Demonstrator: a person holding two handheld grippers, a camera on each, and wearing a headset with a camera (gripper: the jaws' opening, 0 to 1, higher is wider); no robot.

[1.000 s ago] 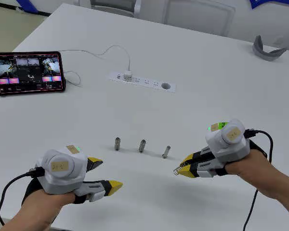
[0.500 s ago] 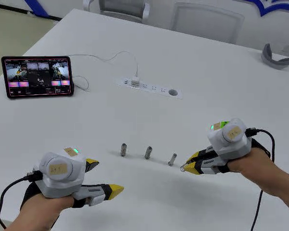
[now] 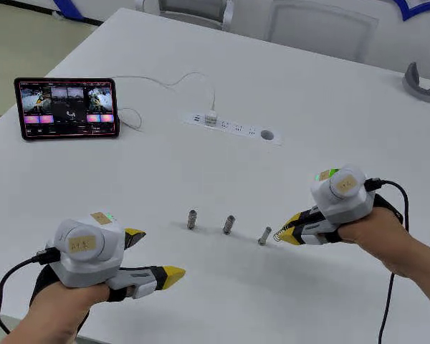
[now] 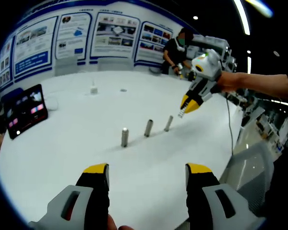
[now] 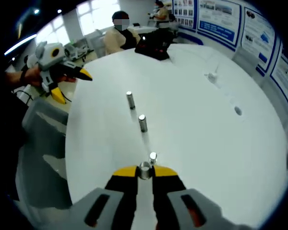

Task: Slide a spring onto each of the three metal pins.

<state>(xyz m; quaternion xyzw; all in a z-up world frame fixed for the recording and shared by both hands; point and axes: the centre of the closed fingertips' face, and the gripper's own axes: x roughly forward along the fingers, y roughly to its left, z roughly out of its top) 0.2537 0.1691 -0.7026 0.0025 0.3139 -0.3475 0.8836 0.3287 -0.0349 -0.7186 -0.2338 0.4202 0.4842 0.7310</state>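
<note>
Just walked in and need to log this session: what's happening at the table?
A person works two handheld yellow-tipped grippers over a white table. The right gripper is shut on a small metal coil spring, just beside the rightmost metal pin of an upright row of three; it looks bare. The middle pin and left pin appear to carry springs already. The left gripper hangs open and empty.

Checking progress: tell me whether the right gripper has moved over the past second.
Yes. The right gripper, shut on the spring, has moved closer to the rightmost pin, and the spring's end is now just beside it.
</note>
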